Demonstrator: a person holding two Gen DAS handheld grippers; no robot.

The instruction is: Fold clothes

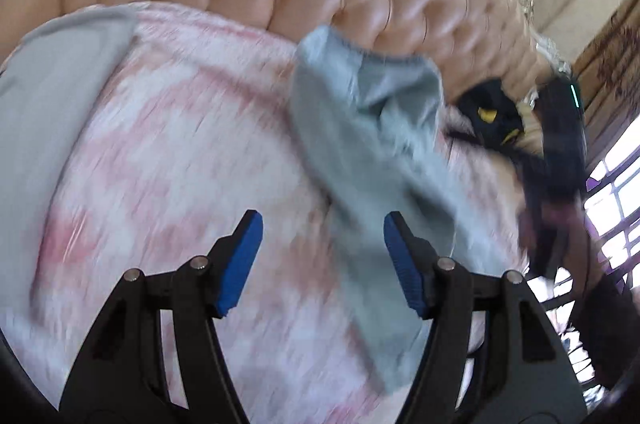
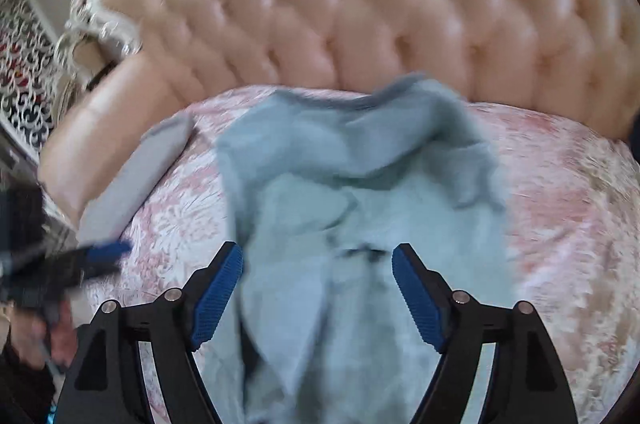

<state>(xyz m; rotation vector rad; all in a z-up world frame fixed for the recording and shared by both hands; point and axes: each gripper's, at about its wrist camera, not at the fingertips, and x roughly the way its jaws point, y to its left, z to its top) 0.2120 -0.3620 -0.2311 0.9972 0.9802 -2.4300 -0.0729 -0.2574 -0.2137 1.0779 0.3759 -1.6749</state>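
A light blue garment (image 2: pixel 352 199) lies crumpled on the pink patterned bedspread (image 2: pixel 560 191). My right gripper (image 2: pixel 318 252) is open, its blue pads on either side of the garment's near part, gripping nothing. In the left wrist view the same garment (image 1: pixel 372 143) lies to the right of centre. My left gripper (image 1: pixel 322 220) is open and empty above the bedspread (image 1: pixel 180 151), just left of the garment. The left gripper also shows, blurred, at the left edge of the right wrist view (image 2: pixel 96 256). The right gripper shows blurred at the right of the left wrist view (image 1: pixel 556 163).
A tufted peach headboard (image 2: pixel 400 3) runs along the far side of the bed. A grey folded cloth (image 1: pixel 60 95) lies at the bed's left side, also in the right wrist view (image 2: pixel 136 175). A window (image 1: pixel 612 191) is at the right.
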